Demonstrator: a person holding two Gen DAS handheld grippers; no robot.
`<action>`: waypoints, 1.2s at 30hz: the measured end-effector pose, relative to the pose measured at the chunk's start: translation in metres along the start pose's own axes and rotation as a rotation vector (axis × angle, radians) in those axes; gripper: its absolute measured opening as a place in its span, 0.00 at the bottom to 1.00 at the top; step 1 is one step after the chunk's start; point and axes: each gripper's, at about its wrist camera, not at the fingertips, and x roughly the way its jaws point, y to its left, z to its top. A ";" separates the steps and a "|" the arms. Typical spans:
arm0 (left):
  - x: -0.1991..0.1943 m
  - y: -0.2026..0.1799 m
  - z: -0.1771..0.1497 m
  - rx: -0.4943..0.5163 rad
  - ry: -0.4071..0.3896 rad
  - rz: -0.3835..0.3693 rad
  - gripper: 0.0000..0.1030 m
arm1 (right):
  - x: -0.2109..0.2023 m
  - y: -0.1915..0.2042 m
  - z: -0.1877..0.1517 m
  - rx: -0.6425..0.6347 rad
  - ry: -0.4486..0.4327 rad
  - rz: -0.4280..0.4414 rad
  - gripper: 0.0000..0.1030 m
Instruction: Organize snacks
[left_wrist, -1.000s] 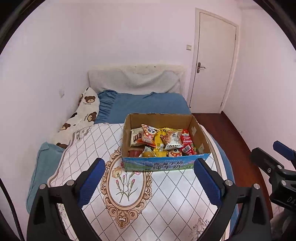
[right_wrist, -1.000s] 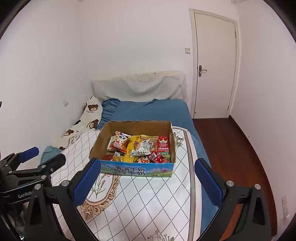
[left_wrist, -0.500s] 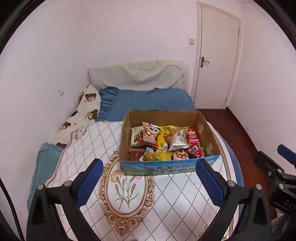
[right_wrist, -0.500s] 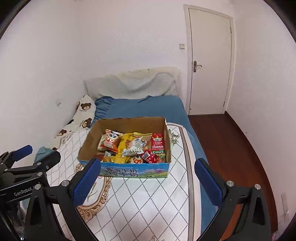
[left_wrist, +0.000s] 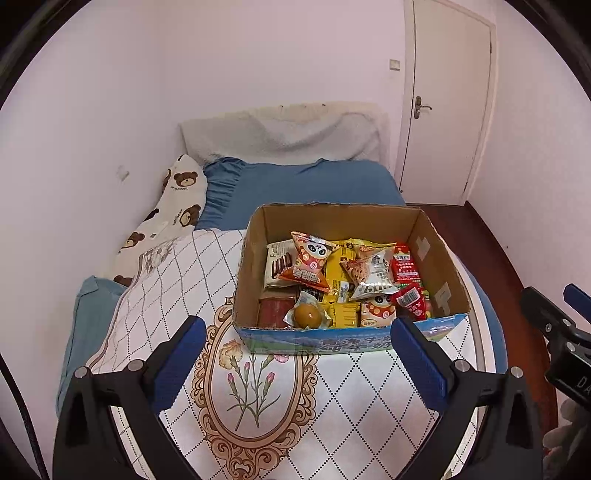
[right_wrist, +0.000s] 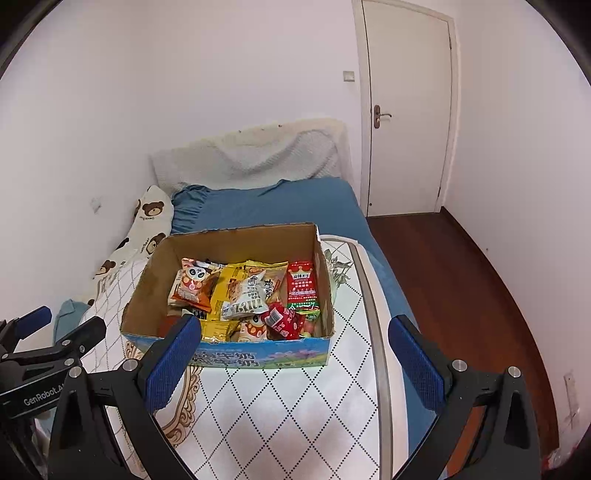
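Observation:
An open cardboard box (left_wrist: 436, 254) with a blue printed front stands on a white quilted bed cover (left_wrist: 207, 280). It holds several snack packets: an orange panda bag (left_wrist: 308, 262), a white cookie bag (left_wrist: 371, 275), a red packet (left_wrist: 405, 264) and yellow packets. The box also shows in the right wrist view (right_wrist: 236, 243). My left gripper (left_wrist: 297, 350) is open and empty, short of the box's front wall. My right gripper (right_wrist: 295, 349) is open and empty, also just before the box front.
The bed has a blue sheet (left_wrist: 306, 184), a bear-print pillow (left_wrist: 173, 206) at the left wall and a grey headboard cover (left_wrist: 284, 133). A white door (left_wrist: 447, 99) and wooden floor (right_wrist: 450, 273) lie to the right. The bed's right edge (right_wrist: 380, 332) is near the box.
Both grippers have moved forward and closer to the box, which now looks larger in both views. Both jaws stay open.

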 end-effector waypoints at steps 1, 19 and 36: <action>0.003 0.001 0.001 -0.003 0.005 0.000 0.99 | 0.004 0.000 0.001 -0.002 0.004 -0.002 1.00; 0.019 -0.005 0.003 0.003 0.033 -0.011 0.99 | 0.020 -0.002 0.002 -0.012 0.026 0.004 1.00; 0.010 -0.007 0.009 0.000 0.010 -0.008 0.99 | 0.023 -0.002 0.000 -0.011 0.027 0.006 1.00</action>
